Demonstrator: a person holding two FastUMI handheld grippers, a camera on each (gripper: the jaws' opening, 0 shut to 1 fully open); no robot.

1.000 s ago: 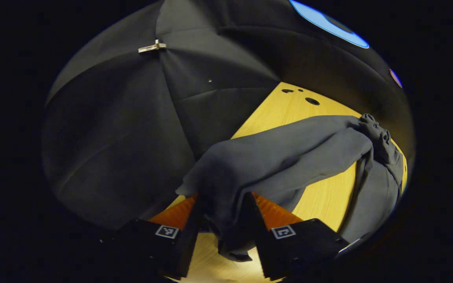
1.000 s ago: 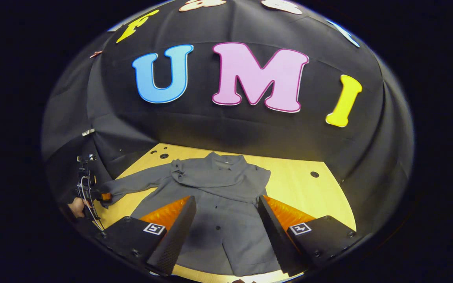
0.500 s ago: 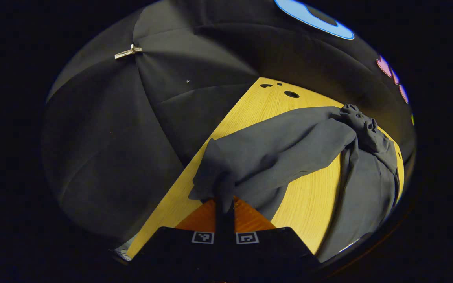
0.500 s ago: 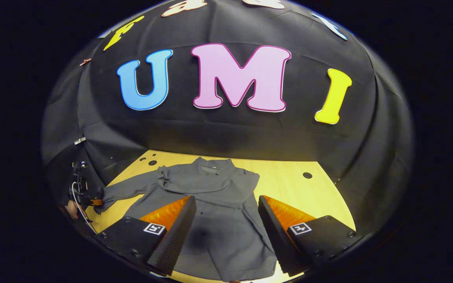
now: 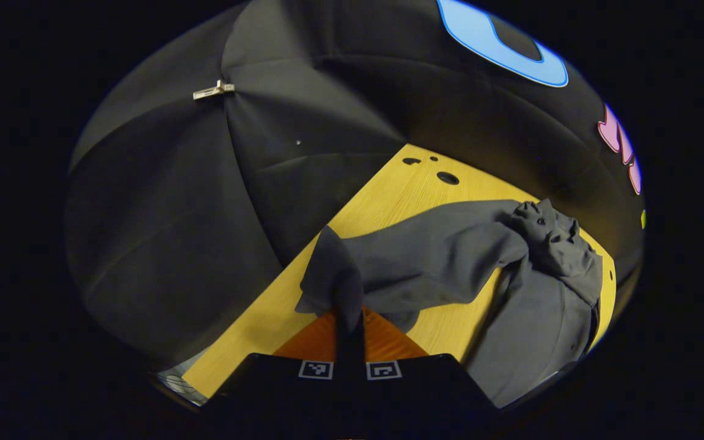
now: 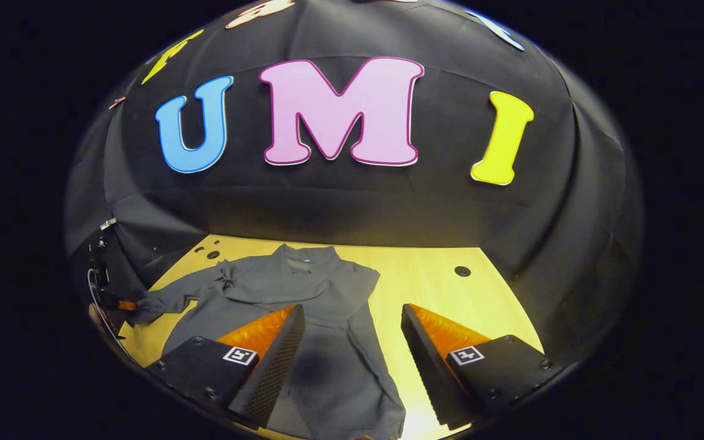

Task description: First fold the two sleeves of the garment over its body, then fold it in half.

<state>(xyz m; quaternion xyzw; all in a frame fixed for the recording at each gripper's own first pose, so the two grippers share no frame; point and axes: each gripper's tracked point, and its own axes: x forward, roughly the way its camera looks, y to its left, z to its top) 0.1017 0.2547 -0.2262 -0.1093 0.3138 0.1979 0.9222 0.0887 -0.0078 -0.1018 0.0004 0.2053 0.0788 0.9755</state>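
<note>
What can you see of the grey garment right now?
The garment is a dark grey, soft woven-looking shirt with a collar and small front buttons, lying front-up on the wooden table. One sleeve is already folded across its chest. The other sleeve stretches out sideways, its cuff pinched in the closed jaws of the left gripper and raised off the table. The right gripper hovers open above the hem, not touching it.

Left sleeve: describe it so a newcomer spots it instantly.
On the wooden table lies a grey garment. Its left sleeve stretches out sideways from the shoulder. Unlike the other sleeve, folded across the body, its cuff is pinched in the left tool.
</note>
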